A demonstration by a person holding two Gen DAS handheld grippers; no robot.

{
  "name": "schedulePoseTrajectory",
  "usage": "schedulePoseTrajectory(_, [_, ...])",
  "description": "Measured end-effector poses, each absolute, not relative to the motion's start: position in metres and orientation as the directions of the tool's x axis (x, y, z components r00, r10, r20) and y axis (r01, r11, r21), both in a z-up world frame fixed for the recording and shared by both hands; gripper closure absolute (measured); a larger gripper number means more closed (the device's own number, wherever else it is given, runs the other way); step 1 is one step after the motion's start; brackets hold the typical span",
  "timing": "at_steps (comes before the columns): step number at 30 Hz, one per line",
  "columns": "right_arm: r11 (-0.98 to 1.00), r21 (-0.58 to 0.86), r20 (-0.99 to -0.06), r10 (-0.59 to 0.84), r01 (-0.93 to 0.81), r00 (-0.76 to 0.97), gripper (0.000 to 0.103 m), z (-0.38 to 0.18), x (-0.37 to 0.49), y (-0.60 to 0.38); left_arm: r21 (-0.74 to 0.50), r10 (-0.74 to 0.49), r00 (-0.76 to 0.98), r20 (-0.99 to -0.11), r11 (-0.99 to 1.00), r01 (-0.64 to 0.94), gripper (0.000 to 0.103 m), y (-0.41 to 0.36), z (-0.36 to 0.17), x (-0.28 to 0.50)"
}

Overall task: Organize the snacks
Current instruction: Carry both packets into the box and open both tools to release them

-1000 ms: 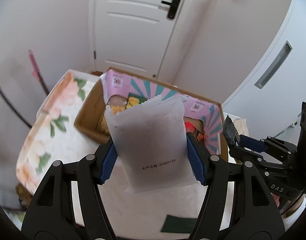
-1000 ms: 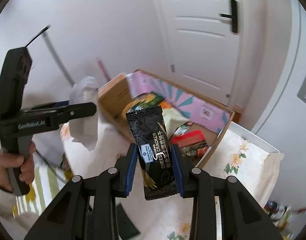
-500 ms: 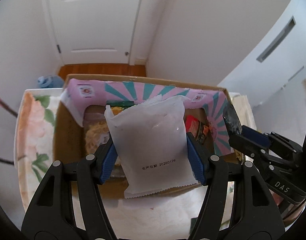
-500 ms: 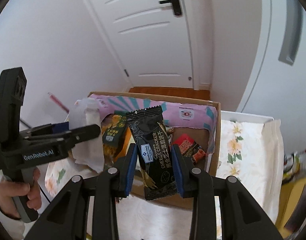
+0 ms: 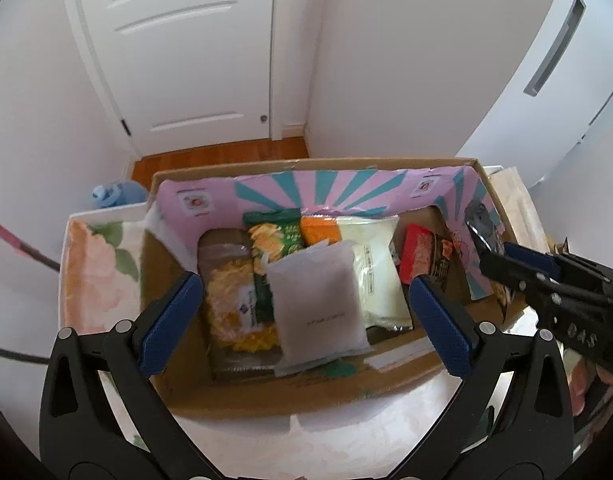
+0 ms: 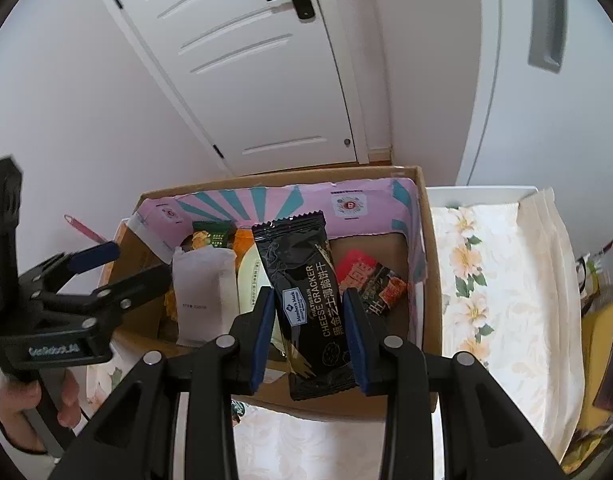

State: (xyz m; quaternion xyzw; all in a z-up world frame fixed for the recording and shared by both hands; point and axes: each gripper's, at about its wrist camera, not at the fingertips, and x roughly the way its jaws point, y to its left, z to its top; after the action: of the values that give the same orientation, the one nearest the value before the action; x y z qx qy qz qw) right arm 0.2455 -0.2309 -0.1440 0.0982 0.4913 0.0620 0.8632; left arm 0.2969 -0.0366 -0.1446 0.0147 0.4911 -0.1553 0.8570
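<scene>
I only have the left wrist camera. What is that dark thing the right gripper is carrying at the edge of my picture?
Observer: A black packet labelled cheese cracker. The right gripper is shut on its two sides.
Operator: Is it over the box yet?
Observer: In the right wrist view it hangs over the cardboard box, in front of a red packet lying inside.
Operator: Is my left handle in shot?
Observer: Yes, a hand wraps the handle of the left gripper. Its jaws have just been opening, and the white packet lies loose between them.
</scene>
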Motion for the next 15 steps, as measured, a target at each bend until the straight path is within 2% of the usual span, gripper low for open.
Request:
schedulePoseTrajectory(7, [0.976,0.215,-0.855,0.170,0.037,0.489,0.072,-0.148,0.256,-0.233,-0.150,-0.255,0.492,-0.832,0.958,0.244,0.000,-0.019,-0.137,0.283])
schedulePoseTrajectory(13, [0.969,0.234,-0.876,0.176,0.077,0.449,0.071,-0.161,0.275,-0.228,-0.111,-0.228,0.506,-0.832,0.962,0.250,0.000,-0.018,-0.138,0.278])
schedulePoseTrajectory(14, [0.965,0.249,-0.875,0.188,0.082,0.446,0.068,-0.163,0.277,-0.228,-0.107,-0.223,0.509,-0.831,0.963,0.248,0.000,-0.018,-0.139,0.278])
schedulePoseTrajectory(15, [0.959,0.269,-0.873,0.202,0.092,0.444,0.052,-0.165,0.278,-0.228,-0.105,-0.222,0.512,-0.830,0.963,0.246,0.000,-0.017,-0.140,0.277])
